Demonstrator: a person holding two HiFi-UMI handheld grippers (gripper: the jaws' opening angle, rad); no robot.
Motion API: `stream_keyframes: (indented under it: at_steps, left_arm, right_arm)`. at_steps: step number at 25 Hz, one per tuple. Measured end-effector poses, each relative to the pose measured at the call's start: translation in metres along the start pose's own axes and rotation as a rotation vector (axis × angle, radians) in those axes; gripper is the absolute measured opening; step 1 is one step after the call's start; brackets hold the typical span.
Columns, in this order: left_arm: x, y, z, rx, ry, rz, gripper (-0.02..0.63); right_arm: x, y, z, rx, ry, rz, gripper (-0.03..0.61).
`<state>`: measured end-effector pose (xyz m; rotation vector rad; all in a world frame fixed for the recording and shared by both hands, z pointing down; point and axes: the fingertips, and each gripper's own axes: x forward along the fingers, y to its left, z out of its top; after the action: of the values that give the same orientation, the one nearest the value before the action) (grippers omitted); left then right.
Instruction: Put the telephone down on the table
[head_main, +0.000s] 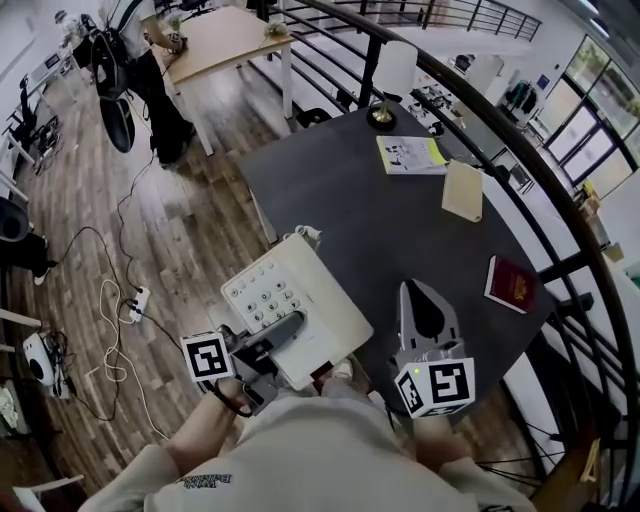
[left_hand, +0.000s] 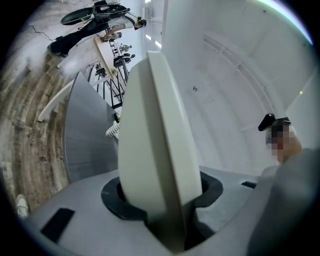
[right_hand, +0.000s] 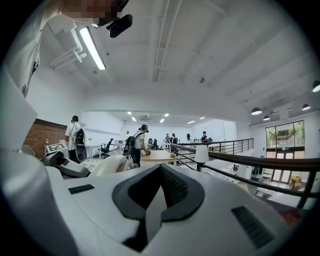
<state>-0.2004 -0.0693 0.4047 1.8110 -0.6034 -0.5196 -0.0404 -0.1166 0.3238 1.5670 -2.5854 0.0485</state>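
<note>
1. While the person carries it, the cream telephone (head_main: 300, 300) is clamped edge-on in the left claw (head_main: 280, 335), at the near left corner of the dark worktop (head_main: 350, 190).
2. Seen from the left gripper view, the telephone's pale body fills the gap between the two jaws, which press on it from both sides.
3. Its keypad (head_main: 262, 298) faces up, and its coiled cord (head_main: 305, 235) shows at the end turned toward the worktop's middle.
4. Part of the telephone overlaps the worktop's corner and part lies over the wooden floor (head_main: 190, 230) beside it; it looks held clear of the surface, though the head view does not settle whether it touches.
5. Over the near edge of the worktop is the right claw (head_main: 418, 295), with its jaws together and nothing between them.
6. On the far side of the worktop stands a lamp (head_main: 392, 75) with a white shade, and just nearer than it lies a booklet (head_main: 411, 154).
7. Toward the worktop's right edge lies a tan notebook (head_main: 463, 190), and nearer along that edge a red book (head_main: 510, 284).
8. Left of the worktop, a power strip (head_main: 138, 300) with trailing cables lies on the floor.
</note>
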Motion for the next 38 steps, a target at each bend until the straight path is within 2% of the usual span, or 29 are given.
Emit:
stream_keyframes:
  at_steps: [8,20,32,38]
  left_arm:
    - [0.019,0.005,0.004,-0.023,-0.009,0.023,0.214]
    - [0.062,0.026,0.013,-0.038,0.022,0.071,0.215]
    - [0.134,0.052,0.069,0.004,0.049,0.08,0.215]
    - [0.181,0.071,0.092,-0.002,0.08,0.084,0.215]
  right_arm:
    - [0.013,-0.024,-0.006,0.003,0.025,-0.003,0.002]
    - [0.043,-0.059,-0.021,0.019,0.054,0.0,0.002]
    - [0.107,-0.105,-0.017,0.002,0.028,-0.02,0.002]
    - [0.149,-0.138,-0.021,-0.023,0.037,-0.036,0.002]
